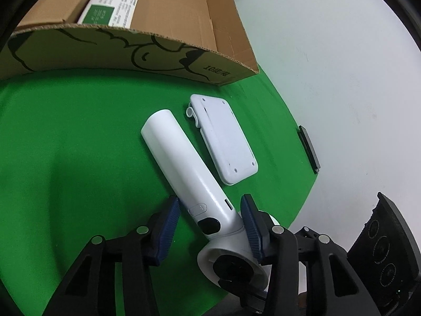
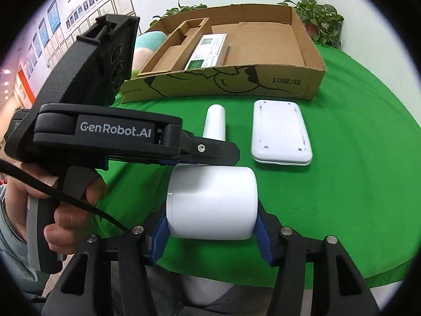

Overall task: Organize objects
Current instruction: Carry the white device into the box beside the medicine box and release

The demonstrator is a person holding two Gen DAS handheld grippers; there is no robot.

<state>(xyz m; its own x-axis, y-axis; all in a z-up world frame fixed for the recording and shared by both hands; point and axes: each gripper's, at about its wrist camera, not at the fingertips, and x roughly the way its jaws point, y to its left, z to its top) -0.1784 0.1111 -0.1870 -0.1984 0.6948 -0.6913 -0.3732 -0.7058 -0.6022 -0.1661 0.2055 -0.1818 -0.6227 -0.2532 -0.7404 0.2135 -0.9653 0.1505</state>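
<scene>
Lying on green cloth [image 1: 79, 144] in the left wrist view: a smooth white handheld device [image 1: 184, 168], the left gripper [image 1: 210, 220] spread around its handle, only the right pad touching; a flat rounded white case [image 1: 226, 142] beside it; cardboard tray [image 1: 168, 52] beyond, its top cropped. Right wrist view: right gripper [image 2: 211, 226] clenched on the device's cylindrical head [image 2: 211, 200]; handle partly hidden behind the left gripper's body.

Office-like room, framed certificates [image 2: 119, 1] and staff photos [image 2: 86, 8] on wall, potted plants [image 2: 319, 17]
</scene>
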